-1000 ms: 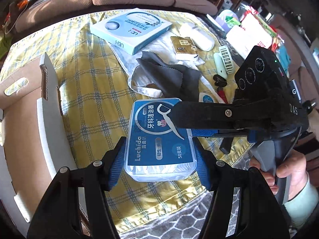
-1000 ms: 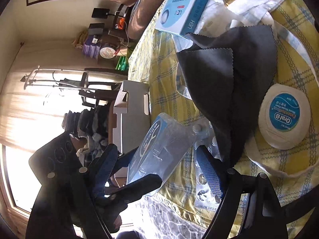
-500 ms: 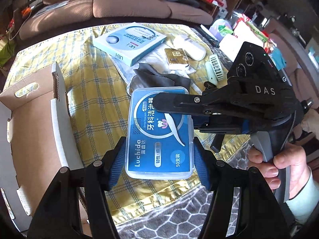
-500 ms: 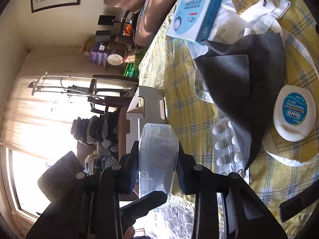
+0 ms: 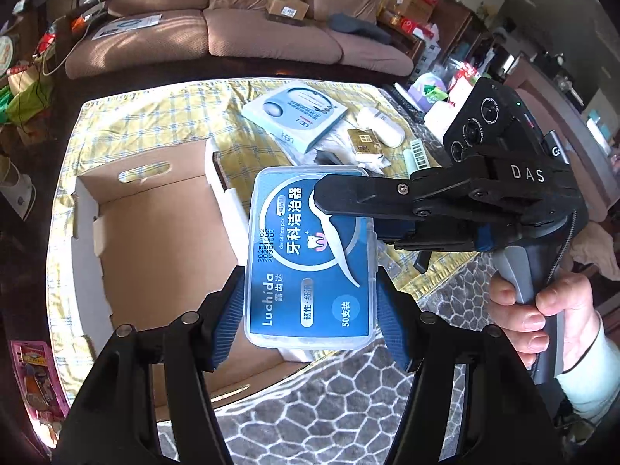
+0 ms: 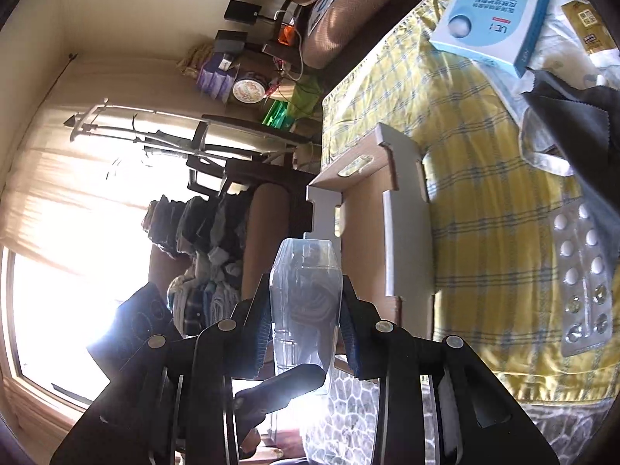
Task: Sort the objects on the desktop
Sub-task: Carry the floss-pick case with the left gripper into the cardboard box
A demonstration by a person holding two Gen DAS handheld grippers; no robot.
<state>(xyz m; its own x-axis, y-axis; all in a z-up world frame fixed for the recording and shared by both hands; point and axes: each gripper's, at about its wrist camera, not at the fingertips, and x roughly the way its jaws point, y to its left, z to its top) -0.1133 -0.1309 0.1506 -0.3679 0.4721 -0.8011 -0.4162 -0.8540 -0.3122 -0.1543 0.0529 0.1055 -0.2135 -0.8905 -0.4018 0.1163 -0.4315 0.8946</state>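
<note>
My left gripper [image 5: 310, 302] is shut on a blue-labelled clear plastic floss pick box [image 5: 310, 271], held in the air by the right wall of an open cardboard box [image 5: 155, 232]. My right gripper [image 6: 306, 317] is shut on the same floss pick box [image 6: 306, 294], seen edge-on, gripping its top and bottom faces. In the left wrist view the right gripper's upper finger [image 5: 368, 197] lies across the label. The cardboard box [image 6: 387, 232] shows just behind in the right wrist view.
On the yellow checked tablecloth [image 5: 155, 128] lie a light blue carton [image 5: 298, 116], a gold packet [image 5: 364, 141], a white case [image 5: 381, 126] and a small fan [image 5: 416, 155]. A pill blister [image 6: 585, 275] and grey cloth [image 6: 581, 124] lie at right. A sofa [image 5: 232, 31] stands behind.
Both grippers have lifted the floss pick box off the table and carried it left toward the cardboard box. The right gripper, open a second ago, has shut on the box.
</note>
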